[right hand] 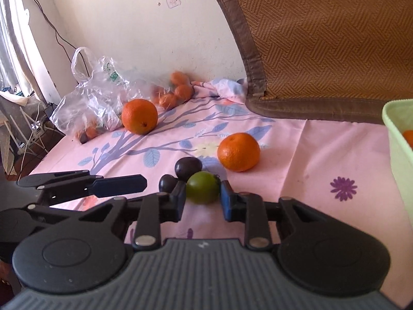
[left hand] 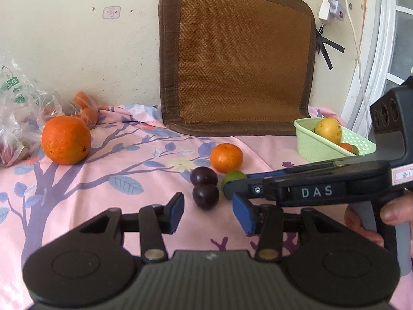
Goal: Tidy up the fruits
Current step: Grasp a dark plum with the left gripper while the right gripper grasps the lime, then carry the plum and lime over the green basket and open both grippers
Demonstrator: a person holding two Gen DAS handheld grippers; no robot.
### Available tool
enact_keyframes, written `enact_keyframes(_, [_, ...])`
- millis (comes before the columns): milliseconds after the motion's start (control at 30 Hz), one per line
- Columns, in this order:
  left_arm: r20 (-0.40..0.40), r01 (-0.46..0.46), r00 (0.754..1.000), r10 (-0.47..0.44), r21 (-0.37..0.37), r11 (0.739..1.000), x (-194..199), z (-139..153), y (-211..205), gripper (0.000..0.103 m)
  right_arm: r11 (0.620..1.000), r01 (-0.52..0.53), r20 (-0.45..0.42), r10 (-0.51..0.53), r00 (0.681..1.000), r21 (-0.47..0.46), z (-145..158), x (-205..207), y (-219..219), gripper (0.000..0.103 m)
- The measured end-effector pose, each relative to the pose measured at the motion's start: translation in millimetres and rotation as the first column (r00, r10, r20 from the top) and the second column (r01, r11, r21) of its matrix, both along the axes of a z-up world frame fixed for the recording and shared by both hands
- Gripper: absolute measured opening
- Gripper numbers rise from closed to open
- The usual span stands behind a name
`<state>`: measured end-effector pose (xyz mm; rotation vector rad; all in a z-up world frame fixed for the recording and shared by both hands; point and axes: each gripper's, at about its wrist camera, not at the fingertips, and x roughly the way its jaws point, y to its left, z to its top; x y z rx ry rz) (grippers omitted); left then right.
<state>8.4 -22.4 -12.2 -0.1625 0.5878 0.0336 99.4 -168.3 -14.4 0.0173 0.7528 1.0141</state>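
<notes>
A small green fruit [right hand: 203, 187] lies on the pink flowered cloth, and my right gripper [right hand: 203, 196] is shut on it, one pad against each side. Two dark plums [right hand: 188, 166] [right hand: 167, 183] touch it on the left. In the left wrist view the right gripper [left hand: 232, 183] reaches in from the right and partly covers the green fruit [left hand: 233, 177]. My left gripper [left hand: 208, 210] is open and empty, just short of the plums [left hand: 205, 196]. A mandarin [left hand: 226, 157] sits behind them. A large orange [left hand: 66, 139] rests at the far left.
A pale green basket [left hand: 322, 149] at the right holds a yellow fruit [left hand: 329, 130] and others. A clear plastic bag [right hand: 95, 98] with more fruit lies at the back left. A woven brown mat [left hand: 237, 59] leans on the wall. A hand [left hand: 395, 211] grips the right tool.
</notes>
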Motion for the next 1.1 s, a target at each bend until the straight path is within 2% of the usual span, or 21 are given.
enact_keyframes(167, [-0.038, 0.011, 0.999, -0.011, 0.023, 1.0, 19.4, -3.5, -4.1, 0.042, 0.997, 0.069, 0.077, -0.071, 0.995, 0.027, 12.5, -9.3, -28.0, 0.031])
enact_keyframes(267, [-0.063, -0.008, 0.998, 0.009, 0.013, 1.0, 25.2, -6.7, -3.1, 0.026, 0.996, 0.088, 0.092, -0.09, 0.992, 0.034, 15.4, -17.8, -45.4, 0.031])
enact_keyframes(400, [-0.055, -0.011, 0.998, 0.009, -0.028, 1.0, 11.8, -5.5, -6.0, 0.025, 0.992, 0.116, 0.091, -0.12, 0.989, 0.058, 17.1, -34.7, -69.2, 0.031])
enact_keyframes(533, [-0.016, 0.05, 0.999, -0.051, -0.075, 0.996, -9.9, 1.8, -31.8, 0.025, 0.985, 0.16, 0.121, -0.168, 0.978, 0.068, 17.8, -59.1, -99.1, 0.031])
enact_keyframes(633, [0.001, 0.132, 0.991, -0.132, -0.106, 0.986, -17.4, 5.6, -64.8, 0.025, 0.978, 0.204, 0.169, -0.21, 0.963, 0.051, 17.9, -78.6, -120.9, 0.031])
enact_keyframes(733, [0.018, 0.213, 0.977, -0.212, -0.093, 0.973, -18.5, 8.0, -102.2, 0.025, 0.968, 0.251, 0.217, -0.25, 0.944, 0.023, 15.8, -93.8, -141.1, 0.031])
enact_keyframes(867, [-0.009, 0.289, 0.957, -0.29, -0.056, 0.956, -12.7, 1.4, -142.2, 0.025, 0.956, 0.292, 0.261, -0.272, 0.926, -0.038, 8.5, -103.3, -163.0, 0.031])
enact_keyframes(1100, [-0.042, 0.296, 0.955, -0.295, 0.023, 0.955, -12.6, -5.9, -169.8, 0.027, 0.951, 0.296, 0.283, -0.262, 0.923, -0.086, 1.2, -106.1, -173.6, 0.032])
